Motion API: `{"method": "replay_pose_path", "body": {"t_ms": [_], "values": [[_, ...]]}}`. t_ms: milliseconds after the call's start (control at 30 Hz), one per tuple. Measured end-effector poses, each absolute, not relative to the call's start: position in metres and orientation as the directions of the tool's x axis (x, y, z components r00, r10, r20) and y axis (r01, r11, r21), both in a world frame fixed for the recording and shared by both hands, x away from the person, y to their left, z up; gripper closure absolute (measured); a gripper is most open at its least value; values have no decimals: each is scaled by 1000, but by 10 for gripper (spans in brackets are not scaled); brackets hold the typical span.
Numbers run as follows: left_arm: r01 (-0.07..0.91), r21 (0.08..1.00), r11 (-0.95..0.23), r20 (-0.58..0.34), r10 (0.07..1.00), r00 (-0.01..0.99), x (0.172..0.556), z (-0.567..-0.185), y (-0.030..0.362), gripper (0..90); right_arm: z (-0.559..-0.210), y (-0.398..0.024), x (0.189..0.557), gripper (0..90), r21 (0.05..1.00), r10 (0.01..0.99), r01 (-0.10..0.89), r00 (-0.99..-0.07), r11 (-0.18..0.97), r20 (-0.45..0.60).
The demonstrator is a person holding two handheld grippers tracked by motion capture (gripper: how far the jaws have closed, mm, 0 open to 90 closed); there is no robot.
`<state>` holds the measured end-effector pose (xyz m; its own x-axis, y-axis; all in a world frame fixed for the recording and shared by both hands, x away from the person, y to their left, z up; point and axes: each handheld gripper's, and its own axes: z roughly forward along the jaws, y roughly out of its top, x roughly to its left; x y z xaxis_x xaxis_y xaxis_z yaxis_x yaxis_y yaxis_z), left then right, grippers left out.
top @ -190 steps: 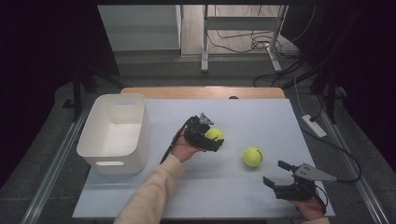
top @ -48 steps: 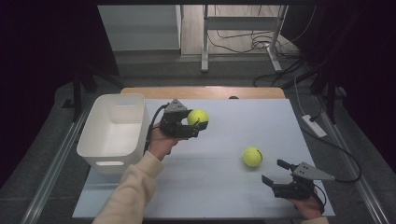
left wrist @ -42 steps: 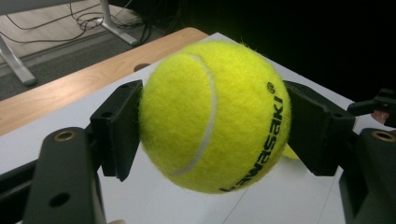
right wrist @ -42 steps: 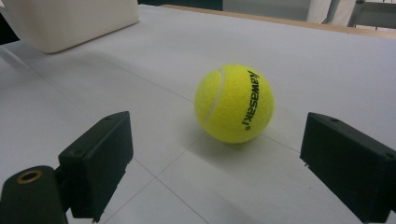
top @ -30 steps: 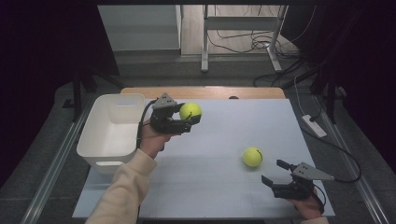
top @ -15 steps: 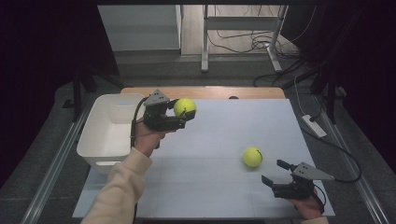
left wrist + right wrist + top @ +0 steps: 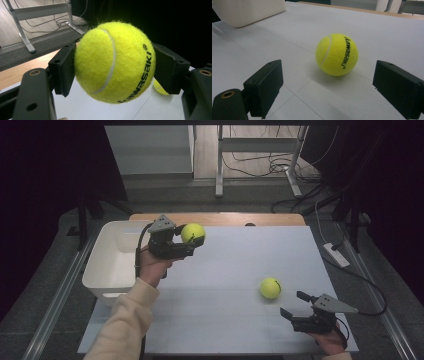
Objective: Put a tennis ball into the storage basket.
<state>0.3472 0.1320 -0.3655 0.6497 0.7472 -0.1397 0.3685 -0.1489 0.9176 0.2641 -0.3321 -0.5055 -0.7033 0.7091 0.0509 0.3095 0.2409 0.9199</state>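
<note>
The held tennis ball (image 7: 193, 233) is yellow-green with black "kawasaki" lettering, and it sits clamped between the two black fingers (image 7: 62, 71) of the left gripper (image 7: 189, 241), one pad pressed to each side of it, so the fingers are closed firmly on the ball. In the high view it is lifted clear of the bench (image 7: 235, 330), above the bench's far left part and just beside the right wall of the white bin (image 7: 107, 287) — not over the bin's opening. The left hand (image 7: 152, 267), in a cream sleeve (image 7: 122, 325), carries the gripper with its fingers pointing to the right. A second tennis ball (image 7: 270, 288) of the same make lies on the bench's white surface toward the near right, apart from everything. The right gripper (image 7: 297, 306) rests low at the near right corner, aimed at that ball — its fingers (image 7: 264, 86) stand wide open, empty, with the ball ahead of them and not touching. Beyond the bench is a grey floor (image 7: 250, 195) with loose cables (image 7: 272, 165).
</note>
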Motion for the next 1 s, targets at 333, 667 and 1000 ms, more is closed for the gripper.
{"method": "replay_pose_path", "body": {"t_ms": [333, 667, 1000], "values": [[364, 921, -136, -135, 766, 628, 347, -361, 141, 267, -506, -332, 264, 94, 920, 711, 310, -701, 238, 53], [371, 920, -128, -132, 790, 598, 350, -358, 153, 267, -506, -332, 265, 94, 919, 710, 312, -703, 241, 53], [380, 919, -101, -147, 808, 570, 353, -358, 166, 267, -506, -332, 265, 95, 918, 709, 312, -703, 243, 52]]}}
